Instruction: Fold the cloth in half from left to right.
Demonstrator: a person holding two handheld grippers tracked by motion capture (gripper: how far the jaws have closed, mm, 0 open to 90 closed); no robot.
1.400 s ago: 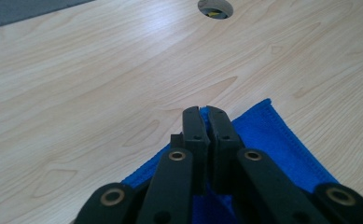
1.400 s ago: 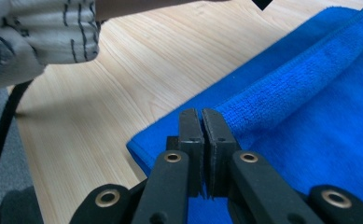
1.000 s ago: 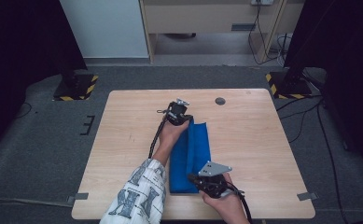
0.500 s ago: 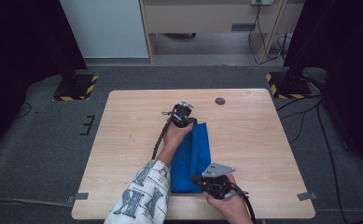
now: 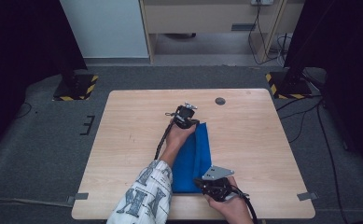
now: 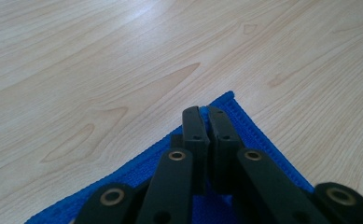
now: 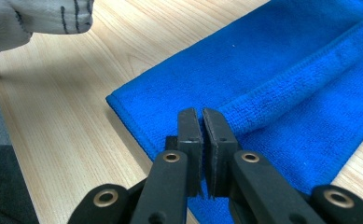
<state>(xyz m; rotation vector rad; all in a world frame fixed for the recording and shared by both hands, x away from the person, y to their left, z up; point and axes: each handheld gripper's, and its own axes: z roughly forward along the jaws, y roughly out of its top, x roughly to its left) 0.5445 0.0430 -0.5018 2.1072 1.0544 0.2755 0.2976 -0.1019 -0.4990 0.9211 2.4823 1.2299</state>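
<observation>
The blue cloth [image 5: 194, 158] lies folded lengthwise into a narrow strip on the table, a raised fold running along it.

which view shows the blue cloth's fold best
The right gripper view: the blue cloth lies close, its folded-over layer forming a clear ridge. The high view gives its whole long outline, partly under the forearm. The left gripper view gives just one stitched corner.

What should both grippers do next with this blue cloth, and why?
Probably carry both pinched corners sideways across the blue cloth to fold it. The left gripper is shut on its far corner, the right gripper on a near edge, and a raised fold already runs along the cloth on the table.
</observation>
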